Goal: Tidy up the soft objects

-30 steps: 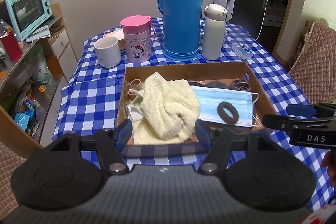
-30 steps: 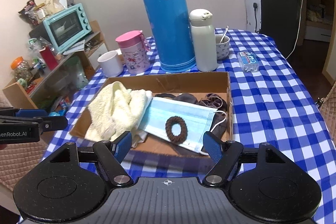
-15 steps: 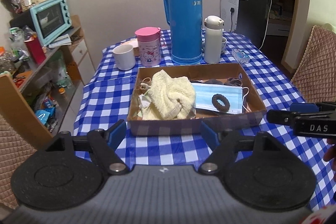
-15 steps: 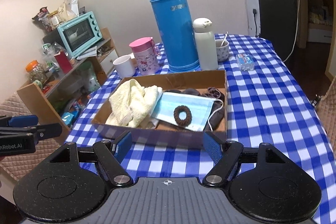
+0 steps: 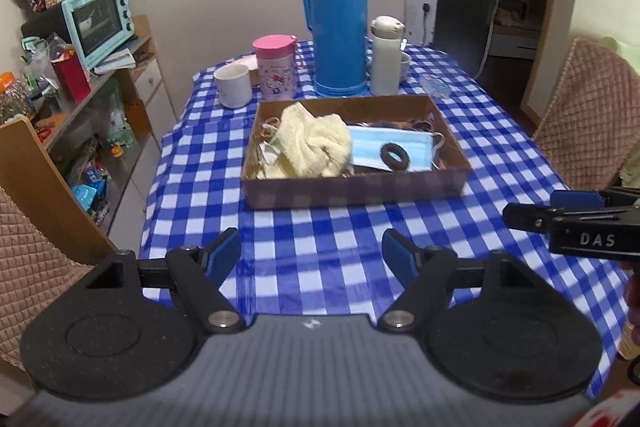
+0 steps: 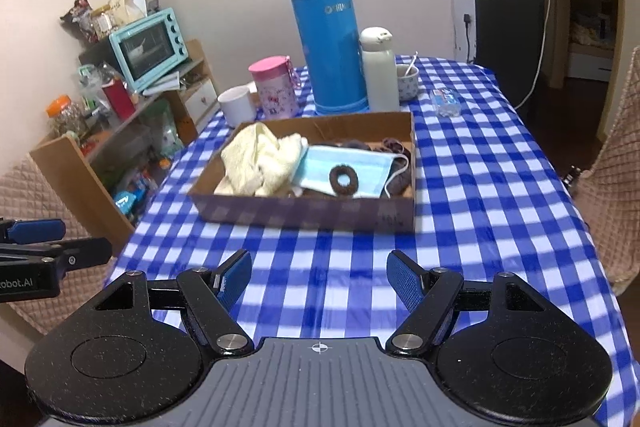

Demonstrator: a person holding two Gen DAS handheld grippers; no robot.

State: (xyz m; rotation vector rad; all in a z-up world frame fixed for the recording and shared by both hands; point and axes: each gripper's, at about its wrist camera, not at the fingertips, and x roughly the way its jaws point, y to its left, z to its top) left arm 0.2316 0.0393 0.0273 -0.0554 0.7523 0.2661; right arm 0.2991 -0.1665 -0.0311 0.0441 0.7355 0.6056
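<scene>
A shallow cardboard box point(image 5: 352, 187) point(image 6: 304, 213) sits mid-table. In it lie a cream towel point(image 5: 312, 147) point(image 6: 260, 159), a blue face mask point(image 5: 390, 147) point(image 6: 352, 167) with a brown scrunchie point(image 5: 395, 157) point(image 6: 343, 179) on top, and dark cloth items point(image 6: 396, 147) behind. My left gripper point(image 5: 311, 255) is open and empty, held back above the near tablecloth. My right gripper point(image 6: 318, 277) is open and empty, also well short of the box; it shows at the right of the left wrist view point(image 5: 560, 215).
Behind the box stand a blue thermos point(image 5: 338, 19), a white flask point(image 5: 386, 57), a pink cup point(image 5: 276, 67), a white mug point(image 5: 233, 85) and a small bowl point(image 6: 407, 81). A shelf with a teal oven point(image 5: 100, 19) is left; quilted chairs point(image 5: 588, 123) flank the checked table point(image 5: 320, 239).
Both grippers have pulled back from the box towards the near table edge. The box and its contents now look smaller and farther. Both stay open and empty.
</scene>
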